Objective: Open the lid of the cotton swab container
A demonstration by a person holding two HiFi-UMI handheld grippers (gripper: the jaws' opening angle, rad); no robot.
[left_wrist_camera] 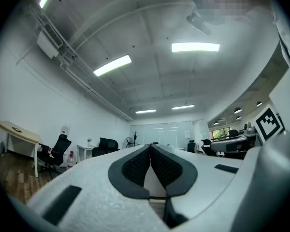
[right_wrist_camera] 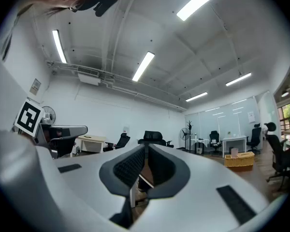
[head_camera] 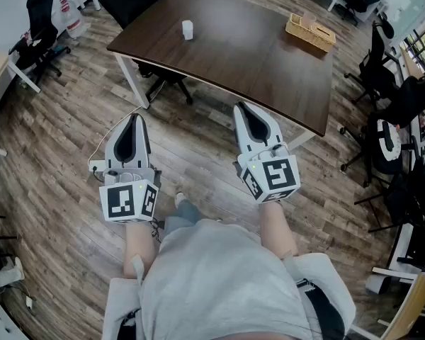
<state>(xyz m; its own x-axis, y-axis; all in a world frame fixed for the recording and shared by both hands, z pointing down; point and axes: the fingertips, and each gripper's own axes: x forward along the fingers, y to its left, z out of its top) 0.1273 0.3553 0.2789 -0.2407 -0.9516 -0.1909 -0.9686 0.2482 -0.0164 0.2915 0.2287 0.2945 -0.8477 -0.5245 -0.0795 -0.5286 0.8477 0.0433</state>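
listing, head view, task not begun.
1. cotton swab container [head_camera: 188, 29]: small white tub, upright on dark table [head_camera: 269, 69], at 12 o'clk from both tools and well apart from them; too small to tell lid detail.
2. left gripper [head_camera: 134, 119]: jaws closed pad to pad, nothing btwn.
3. right gripper [head_camera: 244, 109]: same, jaws together, empty.
4. wicker basket [head_camera: 311, 32]: table's 2 o'clk end, prob. not part of the job.

why so: both tools carried shut & low, prob. a neutral carry pose ahead of any reach.

pose: forearms [head_camera: 278, 227] out from the waist over wood floor [head_camera: 57, 154], tools side by side, noses to 12 o'clk, roughly level, marker cubes nearest the body.
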